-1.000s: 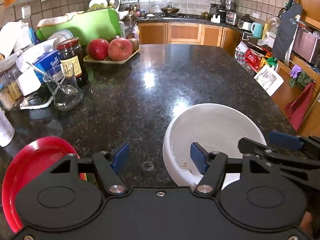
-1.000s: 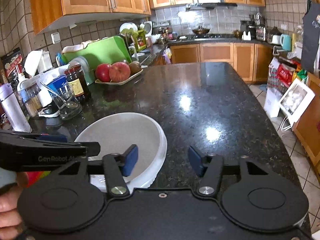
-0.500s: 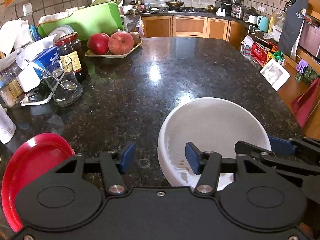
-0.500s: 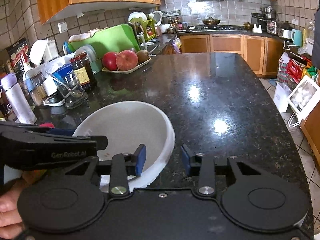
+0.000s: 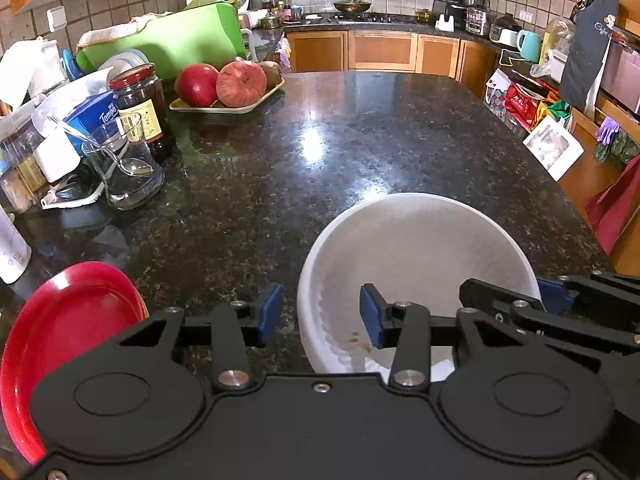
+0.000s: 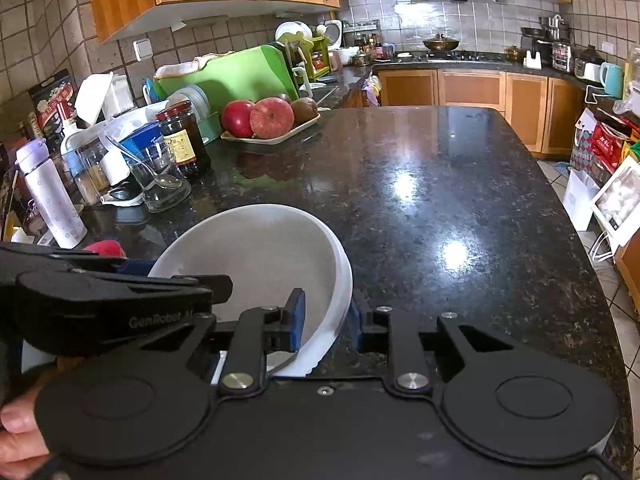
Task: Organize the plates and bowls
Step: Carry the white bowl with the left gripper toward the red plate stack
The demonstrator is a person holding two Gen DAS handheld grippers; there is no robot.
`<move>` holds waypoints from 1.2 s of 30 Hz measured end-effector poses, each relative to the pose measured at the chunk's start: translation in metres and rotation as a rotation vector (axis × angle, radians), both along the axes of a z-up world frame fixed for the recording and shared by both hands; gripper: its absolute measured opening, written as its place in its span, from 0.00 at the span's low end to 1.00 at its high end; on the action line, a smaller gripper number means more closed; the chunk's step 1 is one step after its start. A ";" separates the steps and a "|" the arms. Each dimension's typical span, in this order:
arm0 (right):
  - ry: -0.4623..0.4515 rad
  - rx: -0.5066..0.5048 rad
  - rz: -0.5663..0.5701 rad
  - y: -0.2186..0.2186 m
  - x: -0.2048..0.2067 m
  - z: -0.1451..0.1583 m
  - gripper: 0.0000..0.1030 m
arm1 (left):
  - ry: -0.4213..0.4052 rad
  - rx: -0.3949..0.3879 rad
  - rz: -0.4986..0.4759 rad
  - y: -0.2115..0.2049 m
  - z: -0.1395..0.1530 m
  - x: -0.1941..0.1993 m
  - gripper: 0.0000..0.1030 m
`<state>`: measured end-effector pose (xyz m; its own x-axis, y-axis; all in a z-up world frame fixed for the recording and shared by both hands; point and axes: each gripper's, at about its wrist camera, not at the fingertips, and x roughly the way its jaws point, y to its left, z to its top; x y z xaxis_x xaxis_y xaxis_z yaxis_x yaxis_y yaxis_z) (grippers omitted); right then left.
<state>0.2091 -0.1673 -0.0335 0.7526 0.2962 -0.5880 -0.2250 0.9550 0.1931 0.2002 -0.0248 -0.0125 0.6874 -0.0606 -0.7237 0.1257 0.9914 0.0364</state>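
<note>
Cut off: red plate – lower left, under the gripper body.
White bowl: deep, matte, scalloped rim.
Right gripper: jaws just closing, pinching bowl's rim.
Left gripper: closing, half-wide astride the rim – not touching.

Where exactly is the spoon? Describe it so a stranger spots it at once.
Start at the dark granite counter and go to the clutter along its left edge. In front of the dark jar with the red lid stands a clear glass. The spoon leans inside it, the only metal utensil there.
</note>
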 end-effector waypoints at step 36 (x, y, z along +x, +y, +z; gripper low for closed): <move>0.130 0.037 -0.003 -0.008 -0.002 0.006 0.31 | 0.026 0.023 -0.069 0.014 0.003 -0.022 0.51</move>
